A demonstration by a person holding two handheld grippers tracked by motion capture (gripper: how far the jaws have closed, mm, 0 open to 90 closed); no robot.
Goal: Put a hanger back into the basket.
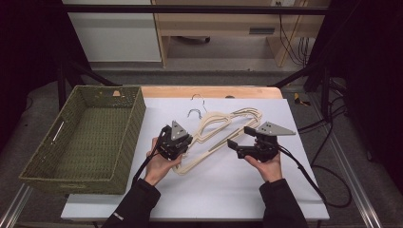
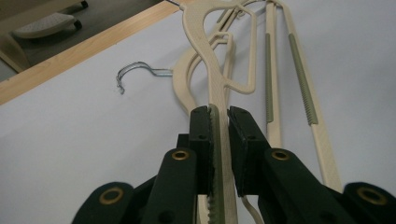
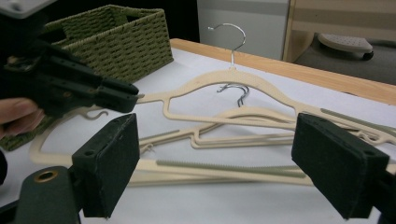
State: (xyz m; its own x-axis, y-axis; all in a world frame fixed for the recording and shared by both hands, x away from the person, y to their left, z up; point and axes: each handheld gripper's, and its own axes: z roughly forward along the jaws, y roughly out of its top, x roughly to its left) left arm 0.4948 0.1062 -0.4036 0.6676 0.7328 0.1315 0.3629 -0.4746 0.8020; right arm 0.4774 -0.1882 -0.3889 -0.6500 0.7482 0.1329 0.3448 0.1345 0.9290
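Hanger [image 2: 219,88] pinched in left gripper [image 1: 183,142] fingers, right gripper [image 1: 231,142] fingers wide, empty; basket [image 1: 33,173] at 9 o'clock empty, none stowed yet

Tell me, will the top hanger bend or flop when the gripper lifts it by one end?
Probably only a little: the top hanger keeps its flat shape while the left gripper pinches its arm. Its thin, open frame looks light. Held at one end, it may swing or snag the hangers underneath.
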